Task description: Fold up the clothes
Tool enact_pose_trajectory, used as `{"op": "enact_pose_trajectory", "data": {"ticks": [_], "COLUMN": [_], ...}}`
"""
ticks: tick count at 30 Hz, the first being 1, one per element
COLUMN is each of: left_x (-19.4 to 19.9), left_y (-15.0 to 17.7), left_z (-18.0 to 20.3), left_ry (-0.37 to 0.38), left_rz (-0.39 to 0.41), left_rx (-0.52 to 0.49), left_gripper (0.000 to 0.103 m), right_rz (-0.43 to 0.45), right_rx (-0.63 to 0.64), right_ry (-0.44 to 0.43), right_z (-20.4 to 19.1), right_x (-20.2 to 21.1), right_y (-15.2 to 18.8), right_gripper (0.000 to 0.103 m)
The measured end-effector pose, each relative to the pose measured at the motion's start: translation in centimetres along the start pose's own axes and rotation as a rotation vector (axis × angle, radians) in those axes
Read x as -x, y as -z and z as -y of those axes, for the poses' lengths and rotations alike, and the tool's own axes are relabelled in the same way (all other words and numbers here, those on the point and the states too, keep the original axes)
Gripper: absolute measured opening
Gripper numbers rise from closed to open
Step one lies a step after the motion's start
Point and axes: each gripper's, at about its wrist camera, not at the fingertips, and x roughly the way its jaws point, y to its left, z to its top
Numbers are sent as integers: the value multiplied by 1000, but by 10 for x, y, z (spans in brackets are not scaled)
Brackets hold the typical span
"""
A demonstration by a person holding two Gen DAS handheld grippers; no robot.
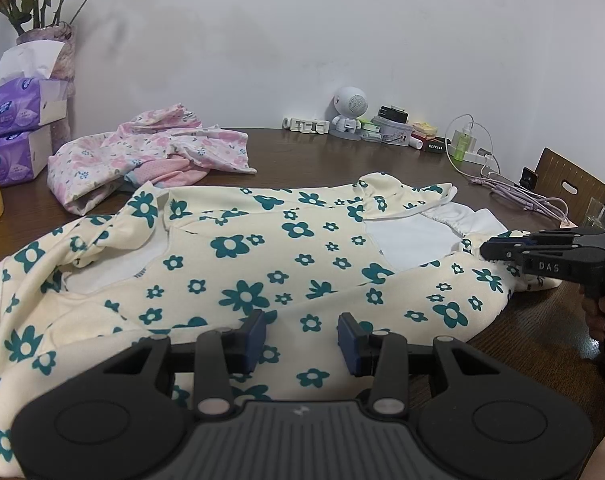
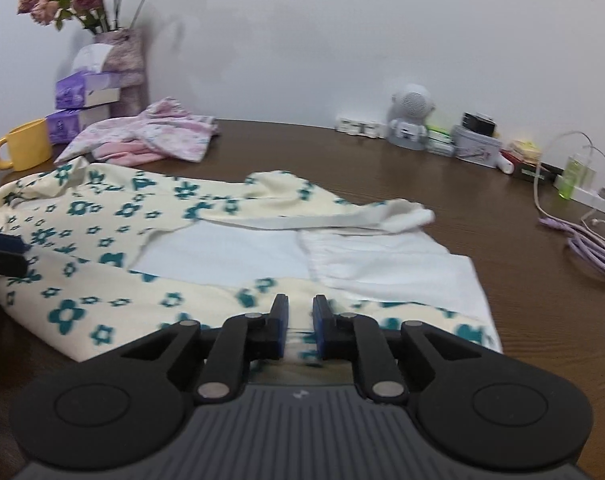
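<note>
Left wrist view: my brown wooden table (image 1: pixel 342 152) carries the cream garment with teal flowers (image 1: pixel 238 264), spread flat across the middle and partly turned back to its white lining. Behind it, a pink floral garment (image 1: pixel 150 152) lies crumpled near the purple tissue packs (image 1: pixel 14 120). My left gripper (image 1: pixel 302 334) hovers released over the near hem, nothing between its pads. My right gripper (image 2: pixel 300 322) stands clenched on a fold of the cream fabric at the garment's right edge.
</note>
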Motion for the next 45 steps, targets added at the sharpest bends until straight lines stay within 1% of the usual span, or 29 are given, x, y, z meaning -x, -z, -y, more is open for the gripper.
{"op": "enact_pose_trajectory", "data": {"ticks": [5,8,15,19,23,26,29,31,33,34,38,45], "left_x": [0,-1,0,0,2,6,8,9,3,-1,-10,-11], "left_y": [0,0,0,-1,-3,-8,-9,-9,-6,-4,0,3], "left_z": [0,1,1,1,3,18,35,47,54,57,55,55], "left_ry": [-3,-5,-5,-4,-15,-5,25,45,47,47,43,39], "left_rz": [-1,-1,-2,0,9,34,50,59,31,16,-28,-29], "left_rx": [-3,-4,-4,-2,8,-29,-86,-125,-152,-165,-154,-159], "left_gripper": [38,38,38,39,41,43,43,43,42,42,42,42], "right_rz": [-1,-1,-13,8,75,120,126,107,88,74,20,-3], "right_rx": [-8,-9,-61,-53,-74,-20,37,71,104,112,145,140], "right_ry": [2,31,98,108,57,-36,-160,-218,-272,-276,-294,-270], "right_z": [15,19,40,39,29,4,-24,-40,-56,-60,-73,-71], "right_x": [0,-1,-2,1,22,41,46,43,40,38,29,26], "right_y": [3,4,8,9,6,0,-3,-3,-2,-1,3,7], "right_gripper": [12,12,12,12,13,13,14,14,14,14,14,14]}}
